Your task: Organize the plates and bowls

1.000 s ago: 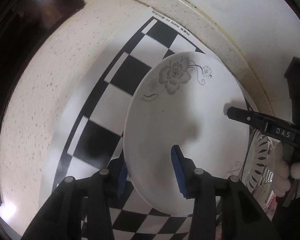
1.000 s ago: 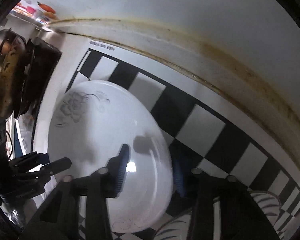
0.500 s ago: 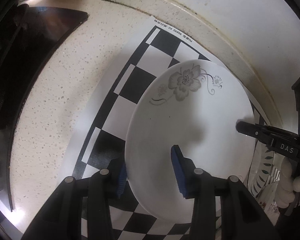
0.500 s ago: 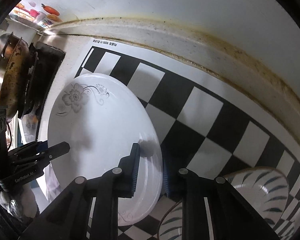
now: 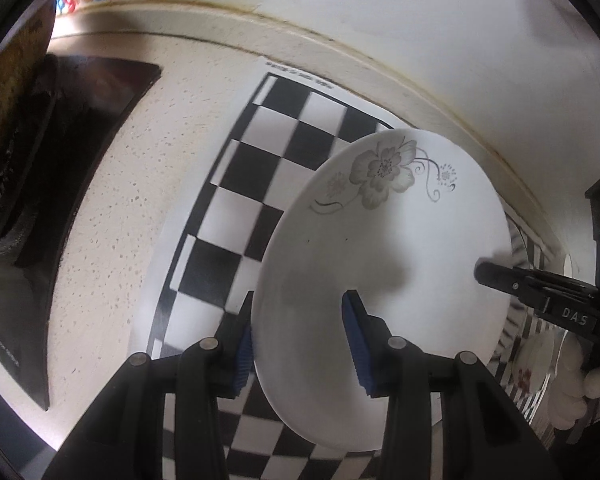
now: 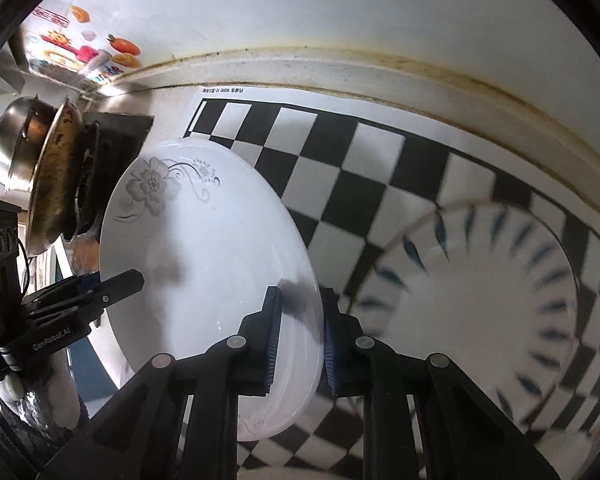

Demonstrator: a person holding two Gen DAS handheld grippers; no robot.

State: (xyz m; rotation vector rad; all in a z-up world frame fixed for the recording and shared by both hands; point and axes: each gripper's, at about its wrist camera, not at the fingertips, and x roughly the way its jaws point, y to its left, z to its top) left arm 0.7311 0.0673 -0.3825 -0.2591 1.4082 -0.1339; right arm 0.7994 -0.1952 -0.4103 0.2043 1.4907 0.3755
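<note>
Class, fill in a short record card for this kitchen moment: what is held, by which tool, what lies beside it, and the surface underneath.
held item: white floral plate, lifted and tilted
left tool: shut on the plate's left rim
right tool: gripping the opposite rim
beside it: plate with dark leaf-stripe border, lying flat on the mat
surface: black-and-white checkered mat on a speckled counter
far left: pots on a stove

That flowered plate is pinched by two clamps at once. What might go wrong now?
The white flowered plate is held only at opposite rims, by the left gripper and the right gripper, so uneven pulling might make it slip. It hangs tilted above the checkered mat, close to the striped plate, and could knock that.
</note>
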